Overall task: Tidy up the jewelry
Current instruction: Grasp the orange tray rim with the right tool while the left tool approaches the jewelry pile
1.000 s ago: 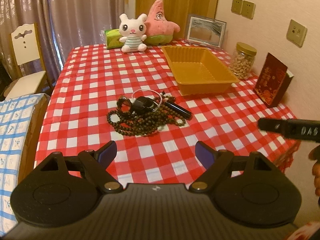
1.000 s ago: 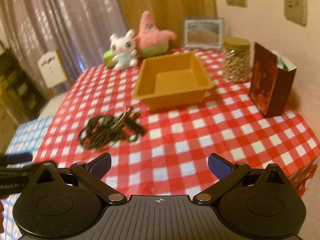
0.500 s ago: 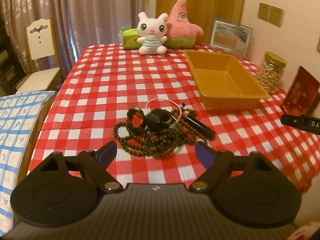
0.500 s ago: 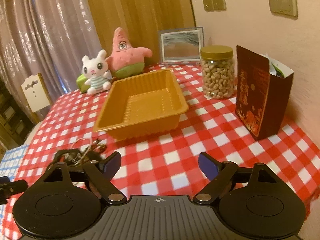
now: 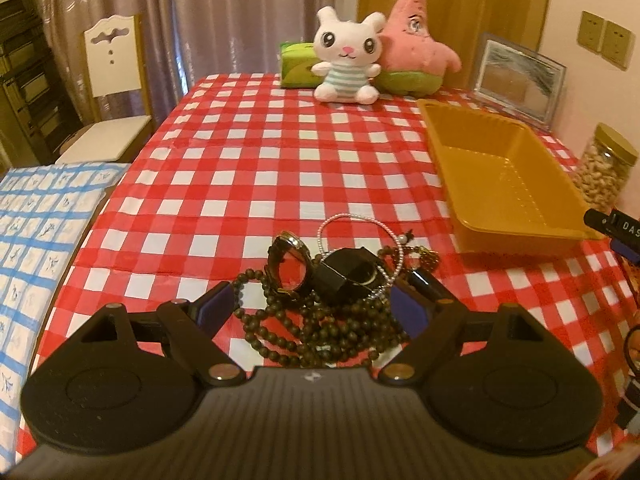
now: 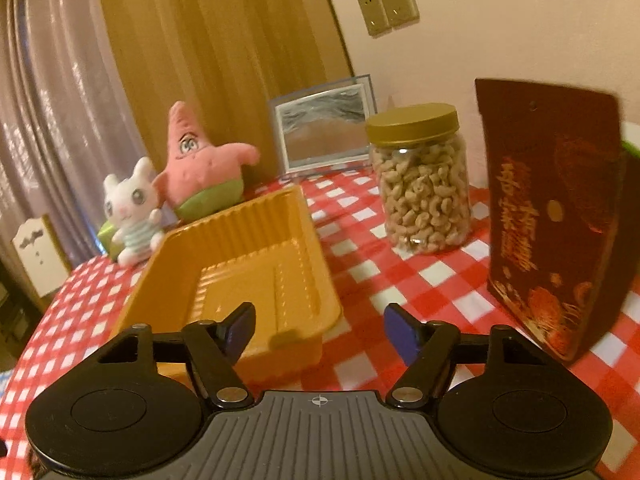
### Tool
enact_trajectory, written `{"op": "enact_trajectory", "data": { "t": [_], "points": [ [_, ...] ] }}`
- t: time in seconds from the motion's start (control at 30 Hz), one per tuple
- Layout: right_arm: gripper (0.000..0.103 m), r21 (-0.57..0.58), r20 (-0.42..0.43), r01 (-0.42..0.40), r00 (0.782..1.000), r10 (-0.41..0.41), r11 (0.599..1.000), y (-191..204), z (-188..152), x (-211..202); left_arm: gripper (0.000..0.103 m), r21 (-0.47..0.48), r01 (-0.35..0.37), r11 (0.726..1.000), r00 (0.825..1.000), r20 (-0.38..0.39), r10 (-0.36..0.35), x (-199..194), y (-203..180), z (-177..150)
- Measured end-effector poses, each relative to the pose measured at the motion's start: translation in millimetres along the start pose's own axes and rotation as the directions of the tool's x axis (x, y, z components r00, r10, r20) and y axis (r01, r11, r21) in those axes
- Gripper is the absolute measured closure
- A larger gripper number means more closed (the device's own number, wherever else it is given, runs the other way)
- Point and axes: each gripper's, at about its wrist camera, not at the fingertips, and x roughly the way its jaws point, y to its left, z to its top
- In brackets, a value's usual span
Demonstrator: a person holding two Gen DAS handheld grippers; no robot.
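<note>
Hovering left gripper (image 5: 310,308), jaws wide and empty, over tangled jewelry pile (image 5: 332,292) at lower centre; best pinching one piece, not the knot. Right gripper (image 6: 320,326) jaws closing around the near corner of the empty orange tray (image 6: 240,264), centre-left.

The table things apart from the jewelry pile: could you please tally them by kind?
Plush toys: 2 (white bunny, pink starfish)
Orange tray: 1
Nut jar: 1
Picture frame: 1
Dark red box: 1
Green pack: 1
Total: 7
</note>
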Motion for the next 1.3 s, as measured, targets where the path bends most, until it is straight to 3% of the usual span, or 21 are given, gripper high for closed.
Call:
{"op": "enact_trajectory", "data": {
  "t": [0.17, 0.43, 0.73, 1.07, 1.3],
  "points": [
    [0.049, 0.047, -0.001, -0.004, 1.0, 0.004, 0.999, -6.2, -4.0, 27.1, 0.019, -0.013, -0.025, 1.0, 1.0, -0.009, 0.024, 10.1, -2.9, 2.0],
    [0.058, 0.06, -0.002, -0.019, 1.0, 0.019, 0.998, -7.2, -6.2, 55.7, 0.019, -0.032, -0.054, 0.998, 0.998, -0.021, 0.053, 25.1, -8.2, 5.8],
    [0.095, -0.022, 0.003, -0.039, 0.999, 0.039, 0.999, -2.6, -4.0, 65.2, 0.02, -0.042, -0.082, 0.996, 0.996, -0.038, 0.08, 35.8, -10.3, 6.3],
    [0.1, -0.076, -0.07, -0.068, 0.996, 0.062, 0.995, -7.5, 3.6, 48.4, 0.02, 0.001, -0.089, 0.996, 0.996, -0.022, 0.089, 38.6, -8.3, 7.1],
    [0.1, -0.115, -0.103, -0.074, 0.993, 0.062, 0.991, -13.2, 7.7, 20.6, 0.025, 0.1, -0.033, 0.994, 0.999, -0.005, 0.033, 36.0, -3.6, 4.9]
  ]
}}
